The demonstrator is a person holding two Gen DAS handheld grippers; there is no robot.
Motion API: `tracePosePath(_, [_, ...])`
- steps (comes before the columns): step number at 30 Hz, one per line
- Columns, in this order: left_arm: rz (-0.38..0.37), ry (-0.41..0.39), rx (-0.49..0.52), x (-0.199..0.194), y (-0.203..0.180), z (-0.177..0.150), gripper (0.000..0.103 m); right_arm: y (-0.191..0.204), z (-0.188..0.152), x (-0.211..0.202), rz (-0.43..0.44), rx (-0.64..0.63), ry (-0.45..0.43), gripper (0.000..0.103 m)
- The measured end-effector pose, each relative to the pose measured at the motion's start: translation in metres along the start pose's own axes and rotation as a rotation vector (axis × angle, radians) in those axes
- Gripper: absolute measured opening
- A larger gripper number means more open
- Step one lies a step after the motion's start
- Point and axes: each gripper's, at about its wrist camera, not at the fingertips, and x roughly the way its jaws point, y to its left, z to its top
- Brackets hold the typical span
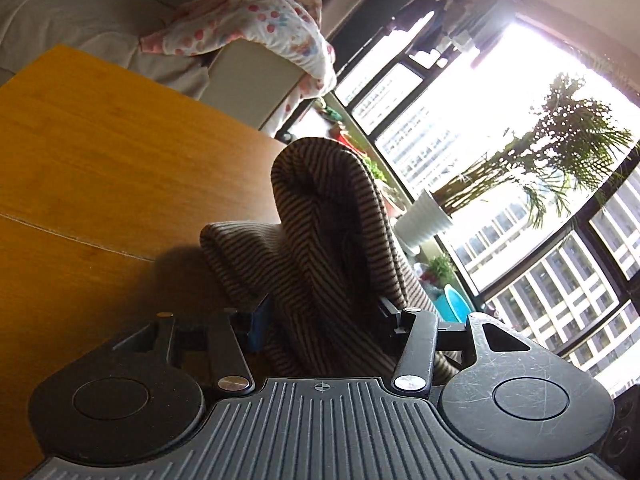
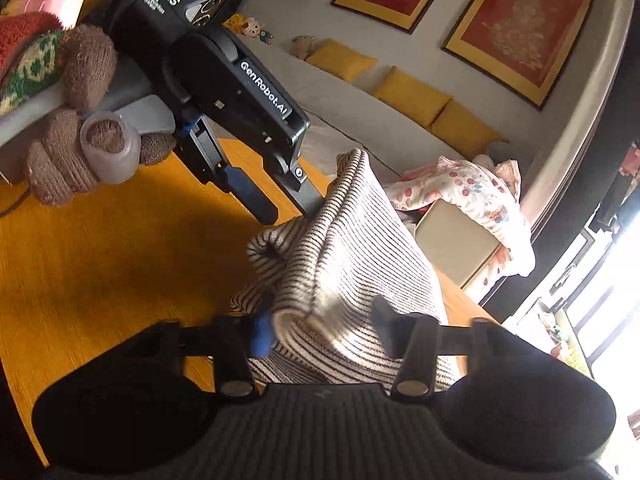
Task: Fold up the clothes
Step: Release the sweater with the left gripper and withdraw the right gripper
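Observation:
A brown-and-cream striped garment [image 1: 320,220] [image 2: 360,248] is bunched into a raised fold over the wooden table [image 1: 100,160] [image 2: 100,260]. In the right wrist view my right gripper [image 2: 322,326] is shut on the fold's near edge, with cloth packed between its blue pad and its dark finger. In that view my left gripper [image 2: 290,214] reaches in from the upper left with its jaws apart and bare table showing between them. Its far finger [image 2: 312,200] touches the top of the fold. In the left wrist view the left gripper [image 1: 322,316] has the cloth lying between its fingers.
A hand in a brown knit glove [image 2: 72,152] holds the left gripper. Beyond the table's far edge a floral garment [image 1: 260,28] [image 2: 472,188] drapes over a pale box. A sofa with yellow cushions [image 2: 412,92] lines the wall. A potted palm [image 1: 424,216] stands by the window.

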Motion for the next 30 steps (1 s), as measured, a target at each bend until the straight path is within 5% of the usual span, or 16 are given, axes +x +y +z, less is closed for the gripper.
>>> tracePosePath(1, [0.009,0.017,0.006,0.005,0.0,-0.002,0.048,-0.007,0.003,-0.004,0.004,0.048,-0.009,0.011])
tracePosePath(8, [-0.041,0.086,-0.021,0.022,0.01,-0.019,0.042,-0.064,0.064,-0.028,0.162,0.34,-0.221,0.009])
tracePosePath(12, [-0.076,0.093,-0.028,0.016,0.017,-0.021,0.042,-0.052,0.067,0.013,0.252,0.335,-0.15,0.01])
tracePosePath(16, [-0.069,0.063,-0.048,-0.004,0.028,-0.02,0.053,-0.044,0.045,0.033,0.287,0.379,-0.064,0.01])
tracePosePath(19, [0.006,-0.028,-0.061,-0.026,0.037,-0.003,0.053,-0.023,0.035,0.034,0.274,0.3,-0.025,0.01])
tracePosePath(22, [-0.02,-0.097,-0.028,-0.04,0.026,0.017,0.054,0.006,0.029,0.034,0.244,0.173,-0.002,0.012])
tracePosePath(27, [-0.117,-0.086,-0.002,-0.011,-0.005,0.045,0.075,0.04,0.027,0.036,0.181,0.013,-0.009,0.018])
tracePosePath(30, [-0.071,-0.07,-0.074,0.005,-0.002,0.048,0.07,0.047,0.025,0.034,0.165,-0.003,-0.013,0.02])
